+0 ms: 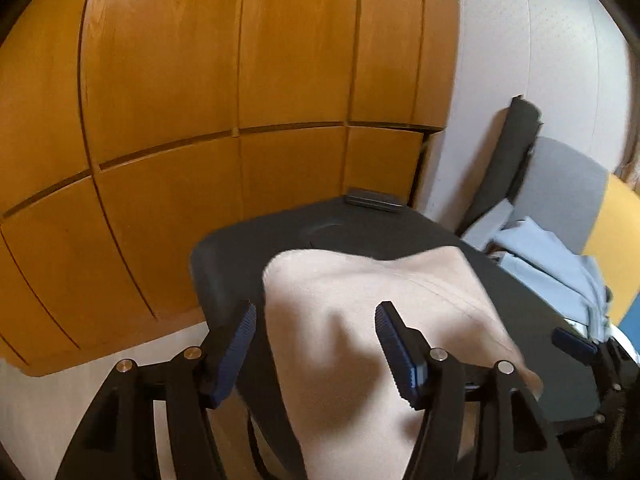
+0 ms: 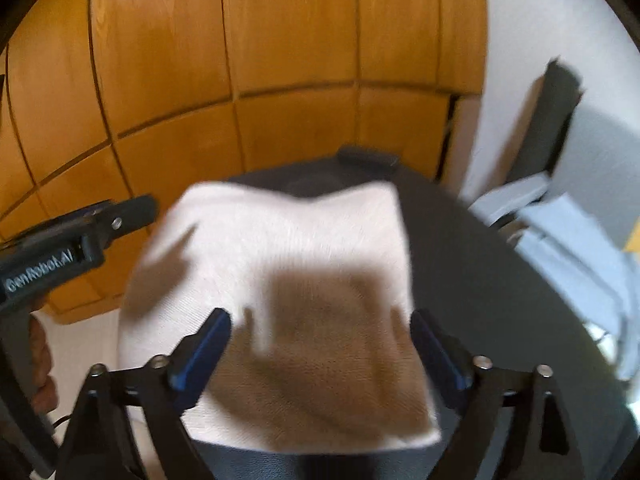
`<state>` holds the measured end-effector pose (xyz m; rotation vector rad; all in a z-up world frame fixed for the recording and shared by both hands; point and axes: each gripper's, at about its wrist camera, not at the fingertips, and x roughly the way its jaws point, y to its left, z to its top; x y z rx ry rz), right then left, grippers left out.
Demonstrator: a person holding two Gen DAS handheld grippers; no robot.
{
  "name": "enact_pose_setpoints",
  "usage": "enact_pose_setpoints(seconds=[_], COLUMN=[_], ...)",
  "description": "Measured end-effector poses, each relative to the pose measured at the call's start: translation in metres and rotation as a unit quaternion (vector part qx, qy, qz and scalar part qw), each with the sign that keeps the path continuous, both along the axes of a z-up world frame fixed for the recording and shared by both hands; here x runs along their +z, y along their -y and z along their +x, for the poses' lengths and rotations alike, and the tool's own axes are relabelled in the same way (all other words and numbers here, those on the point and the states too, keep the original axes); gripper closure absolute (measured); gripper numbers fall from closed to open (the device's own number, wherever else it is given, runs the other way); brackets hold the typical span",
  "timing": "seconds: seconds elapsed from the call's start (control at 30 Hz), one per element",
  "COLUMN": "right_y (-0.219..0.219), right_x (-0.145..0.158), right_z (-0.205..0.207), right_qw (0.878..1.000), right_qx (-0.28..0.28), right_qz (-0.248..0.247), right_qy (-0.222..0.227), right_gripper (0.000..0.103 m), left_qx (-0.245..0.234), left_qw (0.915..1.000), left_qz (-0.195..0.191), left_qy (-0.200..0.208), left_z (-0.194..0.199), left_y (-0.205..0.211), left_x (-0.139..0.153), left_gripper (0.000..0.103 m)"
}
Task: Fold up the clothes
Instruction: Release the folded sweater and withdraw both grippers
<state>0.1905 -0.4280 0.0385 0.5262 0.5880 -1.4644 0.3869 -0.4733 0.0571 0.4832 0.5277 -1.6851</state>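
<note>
A cream folded cloth (image 1: 360, 300) (image 2: 288, 240) lies on the dark table (image 1: 360, 228) (image 2: 480, 280), and its left part reaches past the table's left edge. My left gripper (image 1: 316, 344) hovers open over the cloth's near left part, with nothing between its blue pads (image 1: 240, 340). In the right wrist view that left gripper (image 2: 100, 224) sits just left of the cloth. My right gripper (image 2: 322, 350) stands open above the cloth's near edge, holding nothing. Its tip (image 1: 576, 344) shows at the right of the left wrist view.
A heap of pale blue clothes (image 1: 552, 264) (image 2: 580, 248) lies at the table's right side, by a grey chair (image 1: 568, 184). A small dark box (image 1: 374, 199) (image 2: 366, 159) sits at the far table edge. Wooden cabinet doors (image 1: 240, 80) fill the background. A hand (image 2: 40, 360) holds the left gripper.
</note>
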Motion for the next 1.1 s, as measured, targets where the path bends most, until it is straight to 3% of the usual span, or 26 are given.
enact_pose_setpoints(seconds=[0.13,0.23,0.43,0.8,0.93,1.03,1.1], right_y=[-0.014,-0.025,-0.058,-0.064,-0.066,-0.068,-0.069], right_x=[0.016,0.028,0.037,0.014,0.009,0.009,0.009], right_z=[0.039,0.052,0.07,0.073,0.07,0.07,0.07], right_qw=[0.999,0.998,0.997,0.998,0.998,0.998,0.998], right_qx=[-0.004,0.01,0.026,0.011,0.001,-0.002,-0.004], right_qz=[-0.02,-0.03,-0.057,-0.036,-0.031,-0.033,-0.035], right_qy=[-0.035,-0.045,-0.052,-0.053,-0.049,-0.052,-0.053], right_gripper=[0.0,0.0,0.0,0.0,0.0,0.0,0.0], left_qx=[-0.02,-0.034,-0.064,-0.053,-0.034,-0.021,-0.02], left_qw=[0.9997,0.999,0.9965,0.9985,0.9994,0.9995,0.9993], left_qz=[-0.015,-0.027,-0.05,0.01,-0.003,-0.022,-0.031], left_qy=[-0.006,-0.01,-0.019,-0.012,-0.001,0.008,0.009], left_z=[0.003,0.005,0.009,0.001,-0.001,-0.001,-0.001], left_y=[-0.022,-0.038,-0.071,-0.067,-0.068,-0.075,-0.08], left_x=[0.013,0.023,0.042,0.008,0.008,0.012,0.016], left_gripper=[0.041,0.051,0.051,0.051,0.051,0.06,0.06])
